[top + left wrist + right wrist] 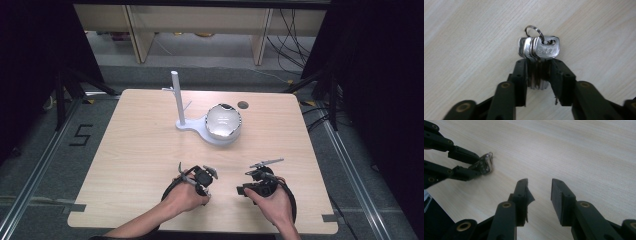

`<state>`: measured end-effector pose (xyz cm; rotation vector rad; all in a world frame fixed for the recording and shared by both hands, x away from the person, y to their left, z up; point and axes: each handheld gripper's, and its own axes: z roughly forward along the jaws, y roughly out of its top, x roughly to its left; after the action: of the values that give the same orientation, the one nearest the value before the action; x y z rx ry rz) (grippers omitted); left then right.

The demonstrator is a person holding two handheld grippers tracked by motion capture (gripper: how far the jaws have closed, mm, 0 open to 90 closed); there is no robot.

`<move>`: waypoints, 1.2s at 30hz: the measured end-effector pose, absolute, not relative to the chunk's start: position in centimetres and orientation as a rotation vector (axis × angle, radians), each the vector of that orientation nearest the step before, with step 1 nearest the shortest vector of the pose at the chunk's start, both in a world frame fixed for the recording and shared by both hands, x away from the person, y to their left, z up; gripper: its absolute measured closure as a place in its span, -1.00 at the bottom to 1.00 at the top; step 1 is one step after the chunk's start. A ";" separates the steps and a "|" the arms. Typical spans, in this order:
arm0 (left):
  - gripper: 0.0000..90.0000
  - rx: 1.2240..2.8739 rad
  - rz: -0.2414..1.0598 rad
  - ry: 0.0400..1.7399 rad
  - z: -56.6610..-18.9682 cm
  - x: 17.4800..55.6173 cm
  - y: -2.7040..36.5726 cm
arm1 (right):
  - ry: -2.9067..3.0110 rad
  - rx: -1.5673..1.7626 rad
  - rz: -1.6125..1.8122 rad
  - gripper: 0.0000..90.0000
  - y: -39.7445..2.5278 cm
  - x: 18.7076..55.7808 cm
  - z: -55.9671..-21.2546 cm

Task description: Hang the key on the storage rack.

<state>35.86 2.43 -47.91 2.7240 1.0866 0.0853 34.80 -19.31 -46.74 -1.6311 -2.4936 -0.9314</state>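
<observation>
A bunch of silver keys (pixel 539 50) on a small ring (pixel 534 31) is clamped by its blades between the black jaws of my left gripper (pixel 538 71), just over the pale wooden table (pixel 469 37). The same keys (pixel 484 164) appear at the upper left of the right gripper view, held by the left gripper (pixel 474 165). My right gripper (pixel 539 192) stands open over bare wood, with nothing between its fingers. In the high view both grippers sit near the front edge, left gripper (pixel 206 186) and right gripper (pixel 241 190), each in a hand.
A white stand with an upright post (pixel 177 97) and side pegs rises at the table's back middle. A shiny round dome (pixel 223 121) rests on its base. A dark round hole (pixel 243 105) lies behind it. Dark floor and rails surround the table (pixel 140 150).
</observation>
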 end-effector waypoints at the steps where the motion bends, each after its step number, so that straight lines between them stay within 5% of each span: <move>1: 0.56 2.742 0.072 1.082 -47.8 35.9 2.5 | -2.522 -1.619 -0.935 0.49 -19.4 34.9 -46.8; 8: 0.76 2.777 0.081 0.992 -47.8 36.1 2.8 | -2.531 -1.613 -0.941 0.49 -19.3 35.0 -47.0; 36: 0.78 2.709 0.049 0.920 -46.0 35.9 4.6 | -2.523 -1.632 -0.977 0.45 -19.8 34.8 -47.2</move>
<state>35.85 4.62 -46.02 2.7091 0.9200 0.0487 34.84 -19.81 -47.21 -1.6325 -2.5226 -0.9773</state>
